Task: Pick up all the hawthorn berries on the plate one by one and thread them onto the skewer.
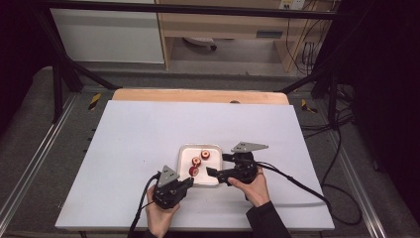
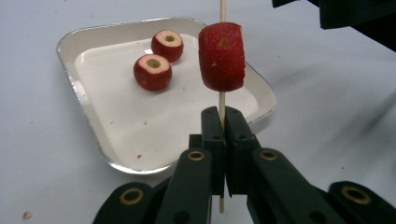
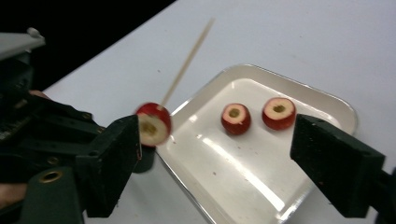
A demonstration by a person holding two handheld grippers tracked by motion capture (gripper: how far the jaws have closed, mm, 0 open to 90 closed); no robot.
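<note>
My left gripper [image 2: 222, 114] is shut on a thin wooden skewer [image 2: 222, 100] that stands upright, with a red cored fruit piece [image 2: 221, 57] threaded on it above the jaws. In the high view the left gripper [image 1: 188, 181] sits at the near left corner of a white tray [image 1: 185, 154]. Two more cored red pieces [image 2: 152, 72] [image 2: 167, 45] lie in the tray [image 2: 121, 121]. My right gripper [image 3: 217, 163] is open wide with nothing between its jaws. It faces the skewered piece [image 3: 153, 124] and the tray [image 3: 243, 163] from the right [image 1: 216, 164].
The tray rests near the front middle of a white table [image 1: 129, 139]. A wooden strip [image 1: 198, 95] runs along the far edge. Cables trail from both grippers toward the near side and to the right [image 1: 297, 183]. A dark frame surrounds the table.
</note>
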